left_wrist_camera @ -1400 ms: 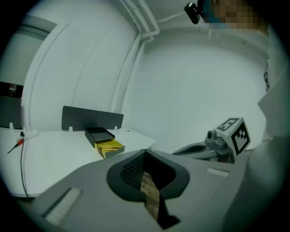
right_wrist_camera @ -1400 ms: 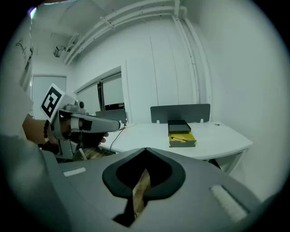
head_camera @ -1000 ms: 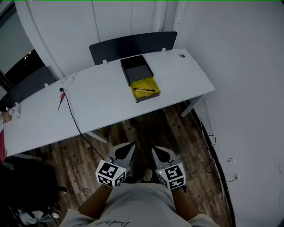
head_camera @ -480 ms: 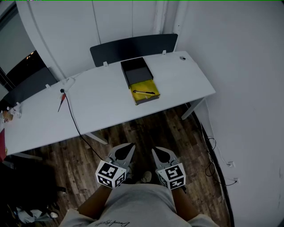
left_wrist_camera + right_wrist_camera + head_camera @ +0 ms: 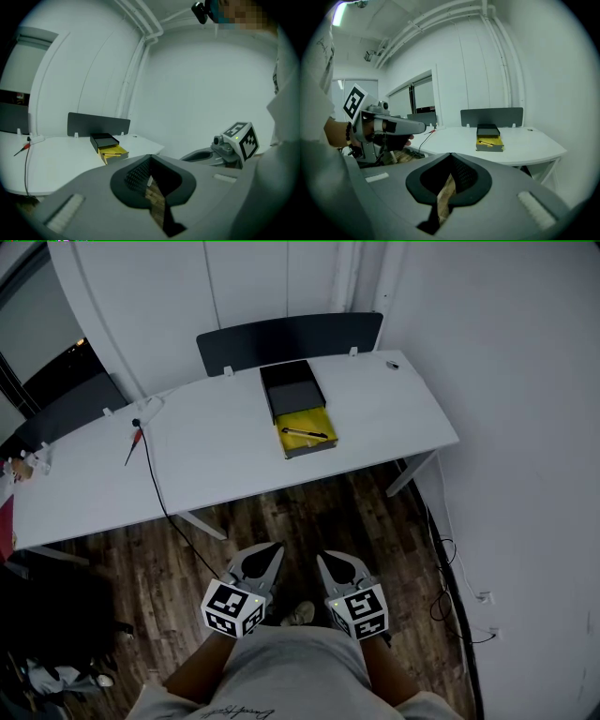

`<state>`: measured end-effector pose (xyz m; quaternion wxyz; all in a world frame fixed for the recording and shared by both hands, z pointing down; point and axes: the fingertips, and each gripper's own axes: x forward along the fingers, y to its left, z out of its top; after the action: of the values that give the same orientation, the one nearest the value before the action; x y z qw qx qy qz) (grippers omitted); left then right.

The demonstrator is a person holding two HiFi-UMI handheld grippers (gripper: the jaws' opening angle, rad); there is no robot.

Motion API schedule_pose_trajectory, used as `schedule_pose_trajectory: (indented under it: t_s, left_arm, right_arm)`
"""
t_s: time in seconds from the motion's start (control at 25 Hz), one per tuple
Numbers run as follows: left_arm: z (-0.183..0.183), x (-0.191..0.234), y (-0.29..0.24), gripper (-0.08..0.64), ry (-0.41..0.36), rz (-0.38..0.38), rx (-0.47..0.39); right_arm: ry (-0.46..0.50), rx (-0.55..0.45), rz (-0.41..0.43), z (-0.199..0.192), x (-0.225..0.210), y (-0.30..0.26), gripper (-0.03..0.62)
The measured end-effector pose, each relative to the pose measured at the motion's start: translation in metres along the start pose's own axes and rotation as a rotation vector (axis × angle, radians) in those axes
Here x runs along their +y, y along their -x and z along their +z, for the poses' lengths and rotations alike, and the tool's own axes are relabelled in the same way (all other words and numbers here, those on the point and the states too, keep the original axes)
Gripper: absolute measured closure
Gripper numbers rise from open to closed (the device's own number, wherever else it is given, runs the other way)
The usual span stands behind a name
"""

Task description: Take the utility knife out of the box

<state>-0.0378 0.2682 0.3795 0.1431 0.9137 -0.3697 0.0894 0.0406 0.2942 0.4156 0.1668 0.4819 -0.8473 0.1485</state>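
An open box [image 5: 300, 418] lies on the white table [image 5: 216, 442], its black lid half toward the back and its yellow half toward me. In the yellow half rests the utility knife [image 5: 305, 433], dark and slim. Both grippers are far from it, held low over the wooden floor by my waist. My left gripper [image 5: 273, 548] and right gripper [image 5: 323, 560] point toward the table, both shut with nothing held. The left gripper view shows the box [image 5: 108, 147] far off past its shut jaws. In the right gripper view the box [image 5: 489, 139] and the knife [image 5: 486, 142] lie ahead.
A dark divider panel [image 5: 291, 334] stands along the table's back edge. A black cable [image 5: 155, 484] drops from the table to the floor, beside a red-handled tool [image 5: 134, 444]. The white wall [image 5: 525, 427] closes the right side. Another table continues at the left.
The head view has shifted slightly, so the table sits a little to the right. Both grippers stay where they were, still shut.
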Motion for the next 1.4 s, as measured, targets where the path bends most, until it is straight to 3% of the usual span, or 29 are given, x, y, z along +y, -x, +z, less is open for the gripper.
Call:
schedule_pose_trajectory:
  t_s: [0.76, 1.12, 1.4]
  left_arm:
    - [0.008, -0.004, -0.032, 0.558, 0.008, 0.017, -0.035]
    - [0.019, 0.032, -0.068, 0.558, 0.013, 0.003, -0.037]
    - [0.044, 0.088, -0.114, 0.558, -0.002, -0.02, -0.037]
  right_arm:
    - [0.027, -0.019, -0.005, 0.008, -0.038, -0.003, 0.577]
    - [0.022, -0.007, -0.028, 0.02, -0.066, -0.042, 0.577]
    - [0.02, -0.01, -0.056, 0.05, -0.101, -0.103, 0.577]
